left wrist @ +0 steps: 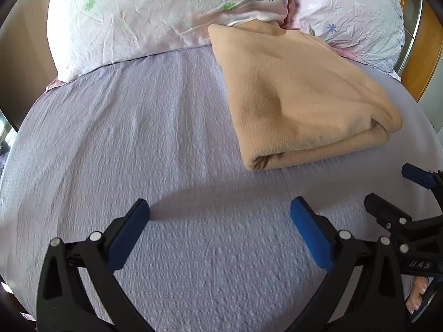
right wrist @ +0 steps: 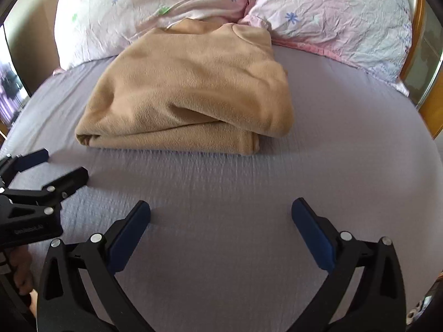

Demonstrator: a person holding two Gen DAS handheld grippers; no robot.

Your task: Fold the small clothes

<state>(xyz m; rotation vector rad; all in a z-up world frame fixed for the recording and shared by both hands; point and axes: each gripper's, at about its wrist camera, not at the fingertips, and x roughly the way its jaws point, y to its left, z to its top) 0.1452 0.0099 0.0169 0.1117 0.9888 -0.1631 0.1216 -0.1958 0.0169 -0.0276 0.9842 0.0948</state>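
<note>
A tan fleece garment (left wrist: pixel 299 96) lies folded into a thick bundle on the lilac bedsheet (left wrist: pixel 155 144), its far end against the pillows. It also shows in the right wrist view (right wrist: pixel 191 91). My left gripper (left wrist: pixel 220 210) is open and empty above the sheet, near and left of the garment. My right gripper (right wrist: pixel 221 211) is open and empty, in front of the garment's near edge. The right gripper shows at the right edge of the left wrist view (left wrist: pixel 387 188), and the left gripper at the left edge of the right wrist view (right wrist: pixel 63 166); both are open.
Two floral pillows (left wrist: pixel 155 13) (left wrist: pixel 349 13) lie across the head of the bed; they also show in the right wrist view (right wrist: pixel 155 8) (right wrist: pixel 337 19). A wooden bed frame (left wrist: pixel 420 55) runs along the right side. A foot in a sandal (left wrist: pixel 418 296) shows at the lower right.
</note>
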